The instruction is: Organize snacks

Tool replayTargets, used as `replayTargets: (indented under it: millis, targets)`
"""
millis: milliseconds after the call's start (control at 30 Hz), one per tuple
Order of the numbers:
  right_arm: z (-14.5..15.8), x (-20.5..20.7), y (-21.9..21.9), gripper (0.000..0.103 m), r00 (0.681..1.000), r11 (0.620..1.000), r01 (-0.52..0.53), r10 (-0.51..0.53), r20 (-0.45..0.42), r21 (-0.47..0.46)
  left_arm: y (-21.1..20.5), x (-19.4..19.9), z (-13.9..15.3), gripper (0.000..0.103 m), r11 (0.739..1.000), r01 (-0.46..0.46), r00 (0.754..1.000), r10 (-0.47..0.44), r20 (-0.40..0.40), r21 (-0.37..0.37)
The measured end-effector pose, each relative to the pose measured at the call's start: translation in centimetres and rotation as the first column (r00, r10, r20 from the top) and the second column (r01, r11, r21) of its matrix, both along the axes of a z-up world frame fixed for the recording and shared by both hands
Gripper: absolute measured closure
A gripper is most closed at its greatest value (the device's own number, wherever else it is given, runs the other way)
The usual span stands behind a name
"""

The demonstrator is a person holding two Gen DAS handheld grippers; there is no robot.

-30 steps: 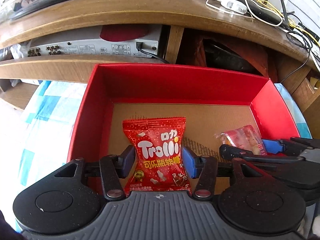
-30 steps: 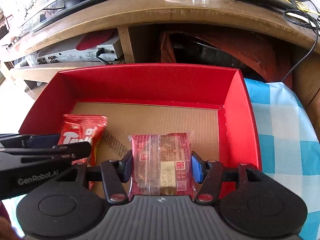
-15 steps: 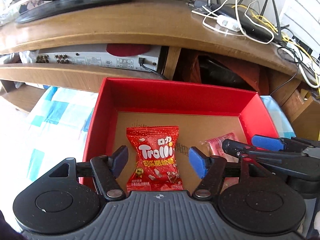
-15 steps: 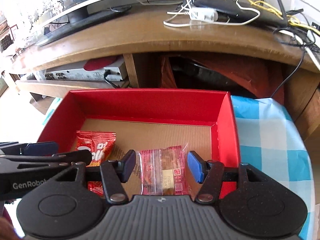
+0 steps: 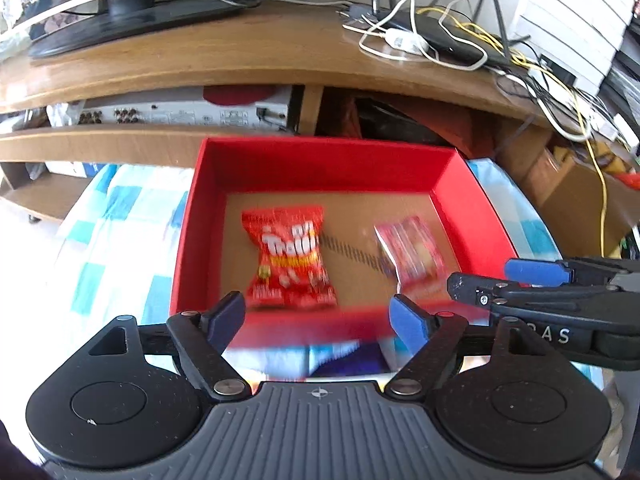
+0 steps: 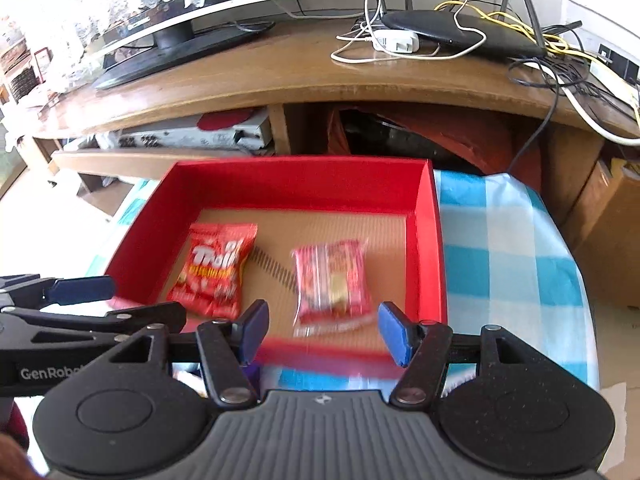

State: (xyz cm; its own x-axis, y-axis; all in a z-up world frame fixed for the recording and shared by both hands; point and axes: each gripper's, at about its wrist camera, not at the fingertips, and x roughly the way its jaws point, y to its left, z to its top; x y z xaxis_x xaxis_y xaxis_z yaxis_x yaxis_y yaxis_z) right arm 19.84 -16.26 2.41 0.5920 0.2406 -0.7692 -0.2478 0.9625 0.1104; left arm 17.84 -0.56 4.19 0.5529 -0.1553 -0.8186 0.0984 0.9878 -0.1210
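Red box [image 5: 200,216] with cardboard floor, on blue-and-white checked cloth [image 6: 520,264], below wooden desk [image 5: 240,52].
Inside, lying flat: red Trolli gummy bag [image 5: 290,258] at left; red clear-wrapped snack pack [image 6: 332,280] at right, near the right wall; apart from each other.
Left gripper [image 5: 318,318]: jaws opening, blue pads clear of the bag, nothing held.
Right gripper [image 6: 322,334]: jaws opening, nothing between pads, snack pack just beyond.
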Motion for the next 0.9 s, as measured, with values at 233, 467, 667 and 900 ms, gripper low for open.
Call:
replayTargets:
  millis: [233,467,667,900]
  targets:
    - [-0.6,-3.5,1.3,0.030,0.996,0.996,-0.085,0.085,-0.038,-0.005,1.3,-4.2,-1.2,0.018,1.000,-0.005,0.997,0.005,-0.074,-0.003]
    - [-1.4,-5.0,3.2,0.030,0.985,0.986,-0.161,0.159,-0.061,-0.030,2.5,-6.7,-3.2,0.017,1.000,-0.011,0.990,0.013,-0.144,0.014]
    - [-1.4,-4.8,3.9,0.030,0.981,0.983,-0.185,0.183,-0.067,-0.012,2.2,-7.0,-4.8,0.016,0.999,0.025,0.981,-0.020,-0.195,0.020]
    - [-1.9,-3.8,5.9,0.029,0.955,0.962,-0.273,0.274,-0.110,0.018,3.3,-8.5,-5.8,0.033,1.000,0.017,0.966,-0.022,-0.259,-0.022]
